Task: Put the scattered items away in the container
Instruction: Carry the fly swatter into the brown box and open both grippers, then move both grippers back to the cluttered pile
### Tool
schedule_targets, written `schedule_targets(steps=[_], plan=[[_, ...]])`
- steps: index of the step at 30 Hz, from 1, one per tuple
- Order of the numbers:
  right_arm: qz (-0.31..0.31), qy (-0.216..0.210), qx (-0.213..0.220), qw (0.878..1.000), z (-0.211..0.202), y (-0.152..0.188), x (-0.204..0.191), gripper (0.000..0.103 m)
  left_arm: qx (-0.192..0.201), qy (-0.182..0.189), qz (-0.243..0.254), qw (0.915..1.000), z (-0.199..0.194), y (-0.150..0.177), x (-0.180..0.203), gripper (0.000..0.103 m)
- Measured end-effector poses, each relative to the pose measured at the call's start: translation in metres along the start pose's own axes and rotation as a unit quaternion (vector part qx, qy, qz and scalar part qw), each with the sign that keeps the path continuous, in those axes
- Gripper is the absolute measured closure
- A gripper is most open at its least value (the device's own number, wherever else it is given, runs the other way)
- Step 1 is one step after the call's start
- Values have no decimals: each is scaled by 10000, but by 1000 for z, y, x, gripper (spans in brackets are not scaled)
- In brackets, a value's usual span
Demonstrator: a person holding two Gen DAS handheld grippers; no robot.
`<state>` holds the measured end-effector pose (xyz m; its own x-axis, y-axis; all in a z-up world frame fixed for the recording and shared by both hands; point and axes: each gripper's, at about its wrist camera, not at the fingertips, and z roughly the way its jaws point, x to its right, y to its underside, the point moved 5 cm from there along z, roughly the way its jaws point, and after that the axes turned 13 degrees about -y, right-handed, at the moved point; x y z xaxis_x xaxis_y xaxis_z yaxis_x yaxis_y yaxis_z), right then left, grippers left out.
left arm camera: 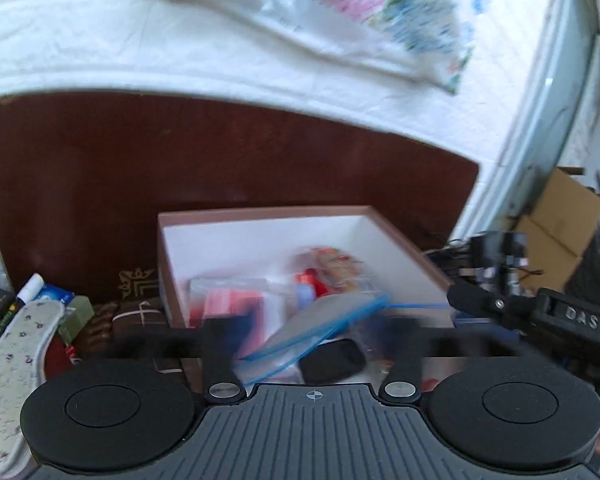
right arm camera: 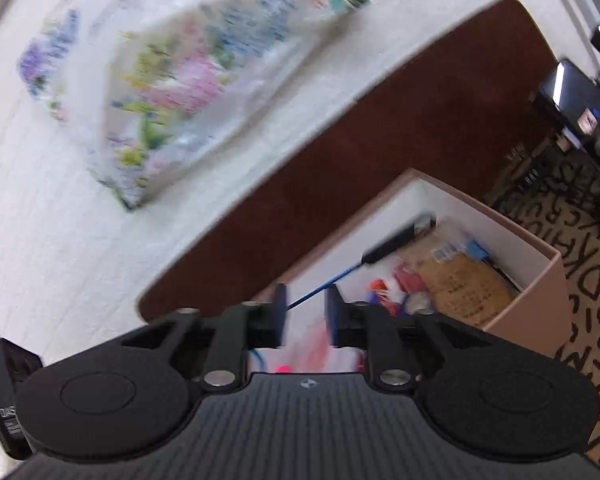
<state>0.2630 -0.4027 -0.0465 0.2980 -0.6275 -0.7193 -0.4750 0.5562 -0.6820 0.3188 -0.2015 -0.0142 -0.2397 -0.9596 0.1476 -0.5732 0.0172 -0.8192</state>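
Zip-bag (left arm camera: 320, 328) with blue seal lies between left gripper (left arm camera: 314, 332) wide jaws, over box (left arm camera: 400, 240); right gripper (right arm camera: 306, 316) half-open, nearer bag's right end.

box (left arm camera: 260, 216): 1 | zip bag (left arm camera: 320, 320): 1 | insole (left arm camera: 12, 368): 1 | floral bag (right arm camera: 172, 80): 1 | cardboard carton (left arm camera: 560, 224): 1

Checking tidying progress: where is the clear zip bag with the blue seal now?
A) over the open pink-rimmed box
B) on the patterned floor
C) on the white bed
A: the clear blue-sealed zip bag lies over the pink-rimmed white-lined box, among items inside.
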Motion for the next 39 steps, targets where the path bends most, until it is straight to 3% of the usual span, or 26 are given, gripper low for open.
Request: schedule_targets(steps=[1,2,10,15,21,26,32,39], plan=[[49,190,-90,9998,8,2,11,36,-11,14,16,10000,5,2,-2,7],[63,327,-160,9993,12,6,20,33,-7,73,79,9999,7,5,-2,7],[-22,411,-101,9991,15,15,40,34,-108,-64,173,9998,20,17,-7,7],[-206,385,-111,9990,10,17,27,19,-134,-108,142,9998,10,20,-10,6],[-239,69,-7,9997,-10,27,1,12,85,-6,-4,10000,-34,26,-25,4],[-780,-278,2,9966,-37,51,-47,6,277,98,-663,9974,-88,54,-62,0],[-1147,-638,-707,9888,-55,115,-90,2,153,21,-1365,9905,-139,131,-112,0],[-1036,-270,-2065,9726,-48,219,-95,2,-294,-742,-1738,9815,-165,222,-159,0]])
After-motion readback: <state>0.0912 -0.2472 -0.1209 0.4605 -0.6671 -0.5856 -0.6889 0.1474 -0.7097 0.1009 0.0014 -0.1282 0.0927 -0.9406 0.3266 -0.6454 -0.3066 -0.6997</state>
